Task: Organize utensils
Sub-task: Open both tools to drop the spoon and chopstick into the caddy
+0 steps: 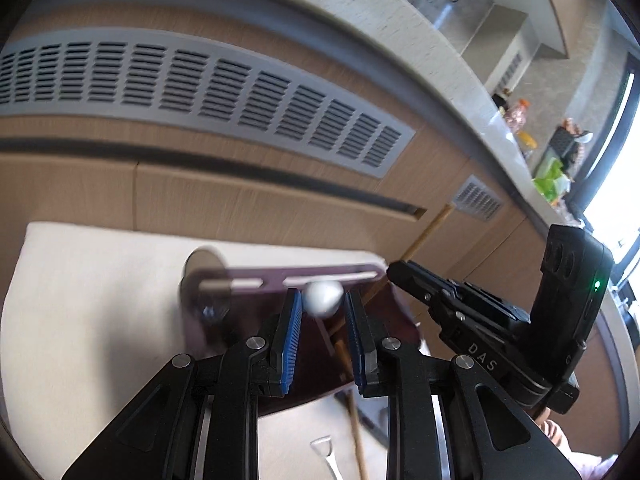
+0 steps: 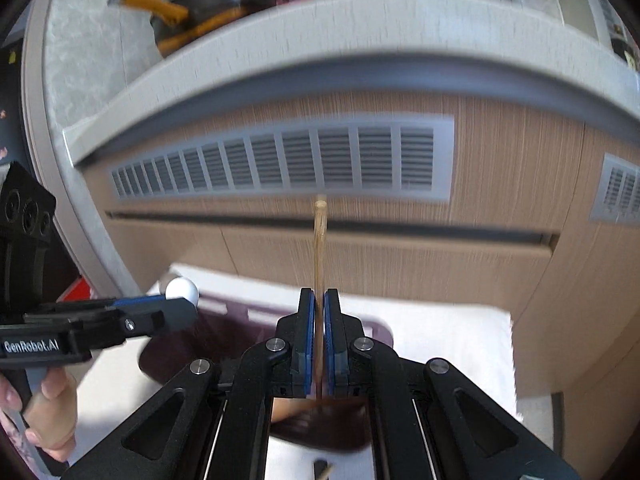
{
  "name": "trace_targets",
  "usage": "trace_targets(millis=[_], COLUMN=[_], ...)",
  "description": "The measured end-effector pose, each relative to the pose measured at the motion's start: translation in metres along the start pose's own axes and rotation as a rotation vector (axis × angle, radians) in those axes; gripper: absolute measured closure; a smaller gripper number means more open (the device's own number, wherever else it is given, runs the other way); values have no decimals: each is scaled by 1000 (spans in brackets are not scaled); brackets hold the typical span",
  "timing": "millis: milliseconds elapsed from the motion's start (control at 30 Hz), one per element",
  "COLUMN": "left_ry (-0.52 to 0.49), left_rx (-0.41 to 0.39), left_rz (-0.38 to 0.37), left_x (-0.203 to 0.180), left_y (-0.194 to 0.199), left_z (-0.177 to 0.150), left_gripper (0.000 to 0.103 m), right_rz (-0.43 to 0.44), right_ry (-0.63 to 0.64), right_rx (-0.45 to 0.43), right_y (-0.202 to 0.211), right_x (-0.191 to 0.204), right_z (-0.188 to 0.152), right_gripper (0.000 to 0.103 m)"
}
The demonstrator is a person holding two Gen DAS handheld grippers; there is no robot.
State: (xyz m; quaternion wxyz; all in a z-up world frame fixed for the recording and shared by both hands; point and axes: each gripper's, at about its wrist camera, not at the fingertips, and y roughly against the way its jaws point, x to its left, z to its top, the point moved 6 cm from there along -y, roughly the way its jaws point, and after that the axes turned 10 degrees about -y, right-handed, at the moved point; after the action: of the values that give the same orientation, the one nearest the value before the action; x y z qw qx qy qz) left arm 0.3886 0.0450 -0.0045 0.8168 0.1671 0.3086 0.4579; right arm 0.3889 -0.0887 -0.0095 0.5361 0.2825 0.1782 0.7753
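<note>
My right gripper [image 2: 319,300] is shut on a wooden chopstick [image 2: 319,236] that points up and away between the blue pads. The chopstick also shows in the left wrist view [image 1: 430,230] beyond the right gripper [image 1: 394,270]. My left gripper [image 1: 322,300] is open, its pads [image 1: 294,320] either side of a white rounded utensil end [image 1: 323,298]. It hangs over a dark purple utensil holder [image 1: 304,280] with slots, on a white cloth [image 1: 80,320]. In the right wrist view the left gripper [image 2: 176,308] is at the left with the white end [image 2: 182,289] beside it.
A wooden cabinet front with grey vent grilles [image 2: 280,160] stands right behind the cloth, under a pale counter edge [image 2: 320,20]. A black pan with yellow handles [image 2: 208,4] sits on the counter. Another chopstick [image 1: 358,440] and a clear spoon [image 1: 326,452] lie on the cloth.
</note>
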Motion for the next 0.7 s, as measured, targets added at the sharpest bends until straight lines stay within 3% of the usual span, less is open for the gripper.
trace_targets(millis=[67,133,167,300,367,400,433,633,700], left_ry=[6,5,1,-39,-74,-94,-122,-177,-183], left_rx=[-3,-12,-19,-44,-38,-33,-26,82,132], left_rz=[7,18,34,117,156,178,205,230,226], left_x=[2,0,-1,-5,-9,-11,-15,-25,-28], left_y=[8,21,27,56,66,70,73,75,71], left_z=[-8,-14,-16,-27,-36,-42,-49,-104,-125], left_gripper=[78,74,69,58,55,54,51,45,44], right_rz=[-7,-10,-18,-39,-64,-73,-85,-164,-175], right_ry=[13,17,15,2,6,12,22,61,55], right_rx=[23,37,40,39,32,27,21,55,86], right_y=[-1,0,4,24,41,49,57,92,97], right_x=[-2,-4,-6,-11,-15,-16,-15,-26,-33], right_z=[-10,-17,-20,-31,-40,-43,-47,-85,-100], right_gripper=[90,73,69,64,54,44,34,10,8])
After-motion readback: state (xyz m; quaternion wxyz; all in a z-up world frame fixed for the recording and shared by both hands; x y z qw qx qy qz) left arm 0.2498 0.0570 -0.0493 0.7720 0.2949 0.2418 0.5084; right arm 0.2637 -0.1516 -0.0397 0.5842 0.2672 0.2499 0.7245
